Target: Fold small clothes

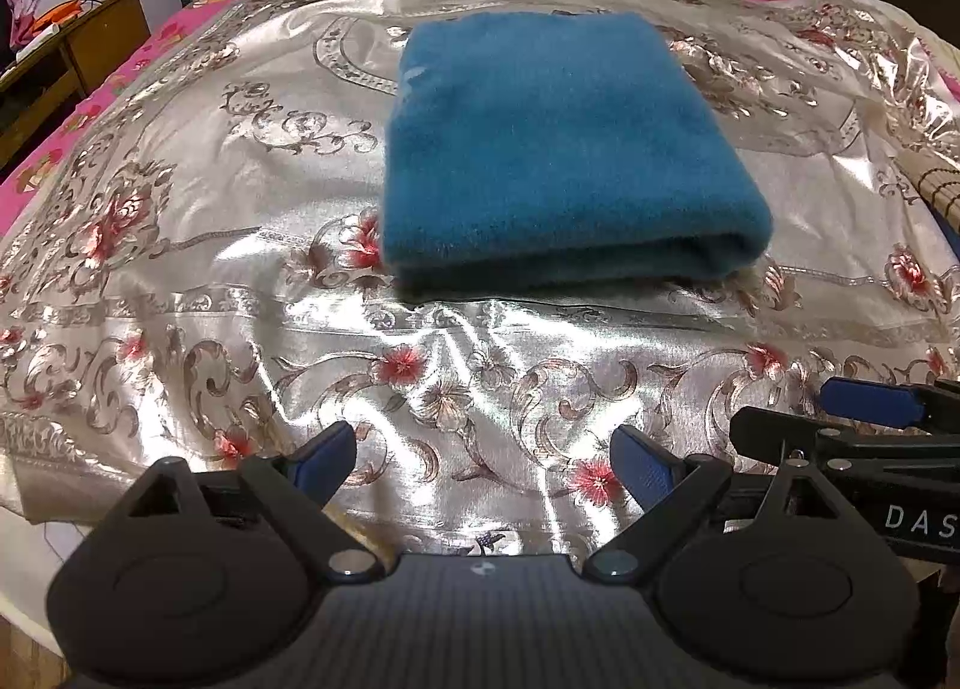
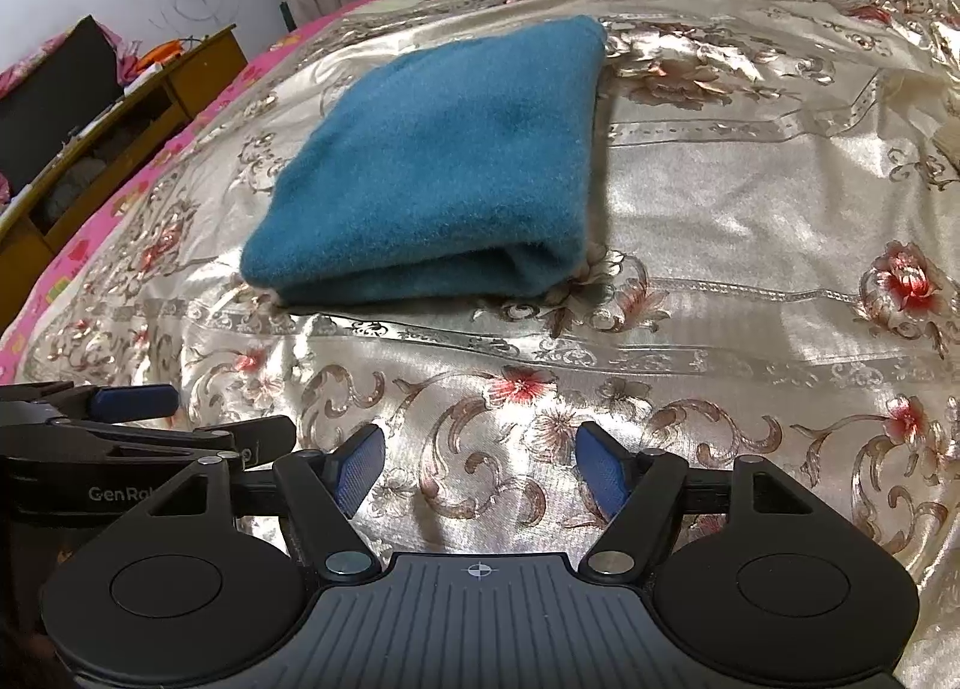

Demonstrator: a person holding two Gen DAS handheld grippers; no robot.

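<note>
Nearest to the cameras, the left tongs (image 1: 483, 458) stand wide apart with nothing between the blue pads, only the shiny flowered bedcover (image 1: 240, 245) below them. The right tongs (image 2: 480, 464) are just beside them, also spread wide and empty. Farther on the bed lies the blue fleece cloth (image 1: 552, 149), folded into a thick rectangle with its folded edge toward the tongs, apart from both. At the far left stands a wooden cabinet (image 2: 150, 107) beside the bed.
</note>
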